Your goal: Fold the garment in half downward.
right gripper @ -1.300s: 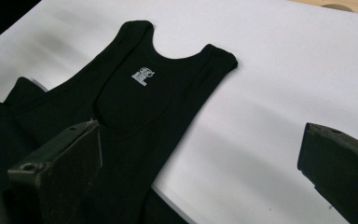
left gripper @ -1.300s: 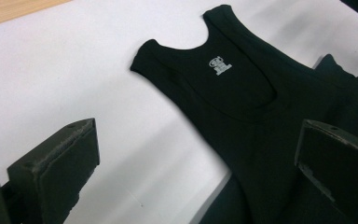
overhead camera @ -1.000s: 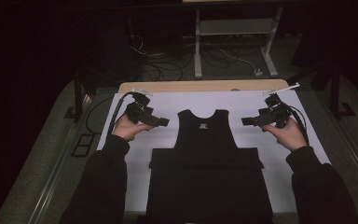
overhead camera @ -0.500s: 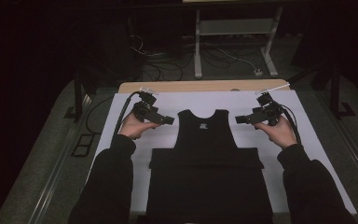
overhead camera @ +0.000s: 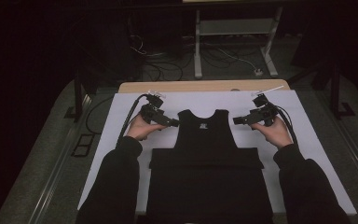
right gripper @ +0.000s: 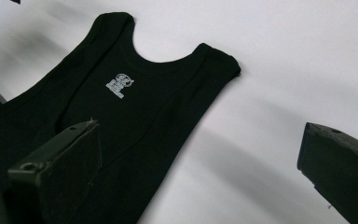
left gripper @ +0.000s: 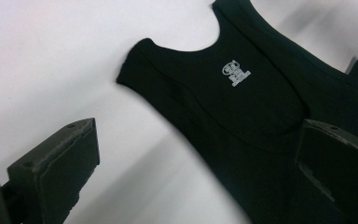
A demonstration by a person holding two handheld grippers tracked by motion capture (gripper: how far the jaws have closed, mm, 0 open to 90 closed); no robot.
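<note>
Two open grippers, left (overhead camera: pixel 173 123) and right (overhead camera: pixel 237 120), are flanking the top (overhead camera: pixel 208 140) lying mid-sheet (overhead camera: pixel 307 140); each should be pinching one far strap squarely before folding nearward.

The high view looks forward and down from above the near side, taking in the whole white worktop (overhead camera: pixel 279 107) and the floor beyond. The left gripper view rides close and low, facing right across the black tank top (left gripper: pixel 242 107). The right gripper view, equally close, faces left. All three share the top's neckline and white label (right gripper: pixel 120 85).
</note>
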